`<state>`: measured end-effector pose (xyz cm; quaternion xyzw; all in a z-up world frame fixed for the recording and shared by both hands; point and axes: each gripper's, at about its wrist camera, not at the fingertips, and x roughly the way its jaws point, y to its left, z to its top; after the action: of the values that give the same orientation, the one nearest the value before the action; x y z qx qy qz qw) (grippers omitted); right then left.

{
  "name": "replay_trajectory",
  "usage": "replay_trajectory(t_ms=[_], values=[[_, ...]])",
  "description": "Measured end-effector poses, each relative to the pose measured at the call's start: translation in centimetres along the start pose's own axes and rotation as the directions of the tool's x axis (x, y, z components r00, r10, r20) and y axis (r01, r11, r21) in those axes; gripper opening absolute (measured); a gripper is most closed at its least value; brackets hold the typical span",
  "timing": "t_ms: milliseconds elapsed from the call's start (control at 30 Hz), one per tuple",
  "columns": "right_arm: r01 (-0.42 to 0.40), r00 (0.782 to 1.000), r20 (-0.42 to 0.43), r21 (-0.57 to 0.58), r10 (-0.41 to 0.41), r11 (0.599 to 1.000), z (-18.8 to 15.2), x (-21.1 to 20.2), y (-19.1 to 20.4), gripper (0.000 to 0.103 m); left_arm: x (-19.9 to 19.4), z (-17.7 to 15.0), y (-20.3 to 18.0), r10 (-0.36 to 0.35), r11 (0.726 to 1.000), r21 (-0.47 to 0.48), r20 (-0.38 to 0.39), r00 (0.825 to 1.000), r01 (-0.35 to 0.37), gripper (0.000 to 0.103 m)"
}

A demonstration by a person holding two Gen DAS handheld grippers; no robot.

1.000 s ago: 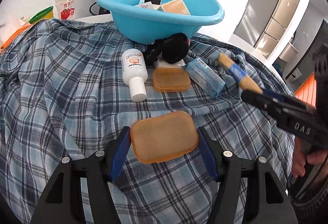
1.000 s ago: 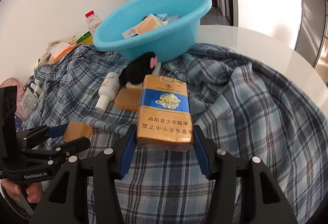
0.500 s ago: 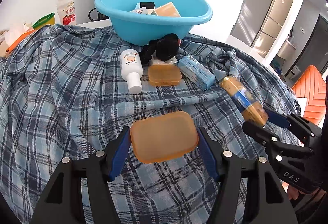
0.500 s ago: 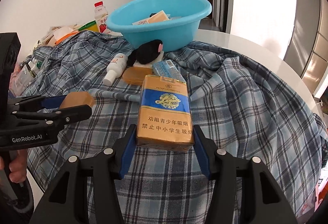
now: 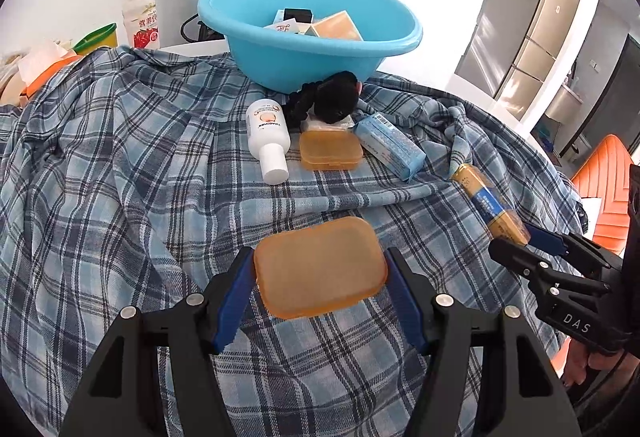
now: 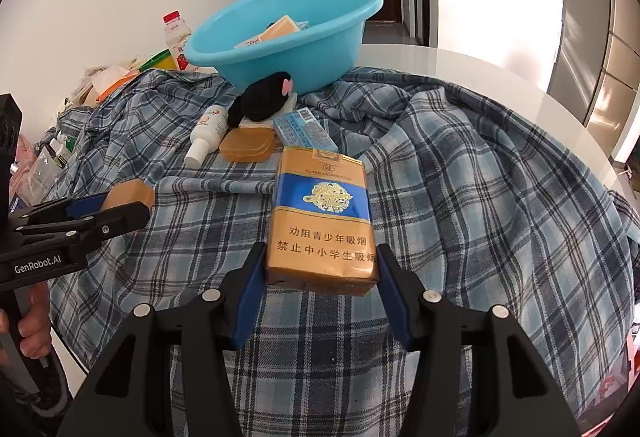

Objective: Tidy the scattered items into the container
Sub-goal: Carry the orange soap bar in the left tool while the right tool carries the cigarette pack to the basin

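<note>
My left gripper is shut on an amber plastic case, held above the plaid cloth. My right gripper is shut on a gold-and-blue cigarette pack; it also shows in the left wrist view. The blue basin stands at the back with several boxes inside. In front of it lie a white bottle, a black plush toy, a second amber case and a light blue packet.
A plaid shirt covers the round white table. A drink bottle, a green-rimmed cup and paper clutter sit at the back left. An orange chair stands at the right.
Both grippers have pulled back from the basin with their items still held. The basin and the scattered items look farther away. The right gripper has dropped lower in the left wrist view.
</note>
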<state>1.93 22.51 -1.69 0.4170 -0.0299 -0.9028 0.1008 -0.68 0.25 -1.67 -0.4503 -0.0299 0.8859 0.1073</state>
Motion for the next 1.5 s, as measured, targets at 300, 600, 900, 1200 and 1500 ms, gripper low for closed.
replay_trajectory(t_ms=[300,600,900,1200,1500], values=[[-0.028,0.999,0.037,-0.03,0.029,0.999,2.2,-0.7,0.3,0.052,-0.6,1.8,1.1,0.029,0.999,-0.027,0.016,0.999,-0.028,0.067],[-0.019,0.993,0.117,-0.089,0.03,0.996,7.7,-1.8,-0.1,0.052,-1.0,5.9,2.5,0.066,0.997,-0.047,0.052,0.996,-0.063,0.067],[-0.039,0.993,0.107,-0.128,0.053,0.991,11.8,-1.5,-1.6,0.052,-1.7,11.2,4.3,0.075,0.996,-0.043,0.075,0.994,-0.072,0.067],[0.002,0.99,0.139,-0.159,0.02,0.987,15.9,-1.3,-2.0,0.052,-1.5,17.0,3.6,0.085,0.996,0.026,0.131,0.988,-0.089,0.067],[0.008,0.998,0.063,-0.244,0.007,0.97,19.0,1.7,-1.3,0.052,0.9,22.3,4.1,0.052,0.998,0.026,0.132,0.99,-0.056,0.067]])
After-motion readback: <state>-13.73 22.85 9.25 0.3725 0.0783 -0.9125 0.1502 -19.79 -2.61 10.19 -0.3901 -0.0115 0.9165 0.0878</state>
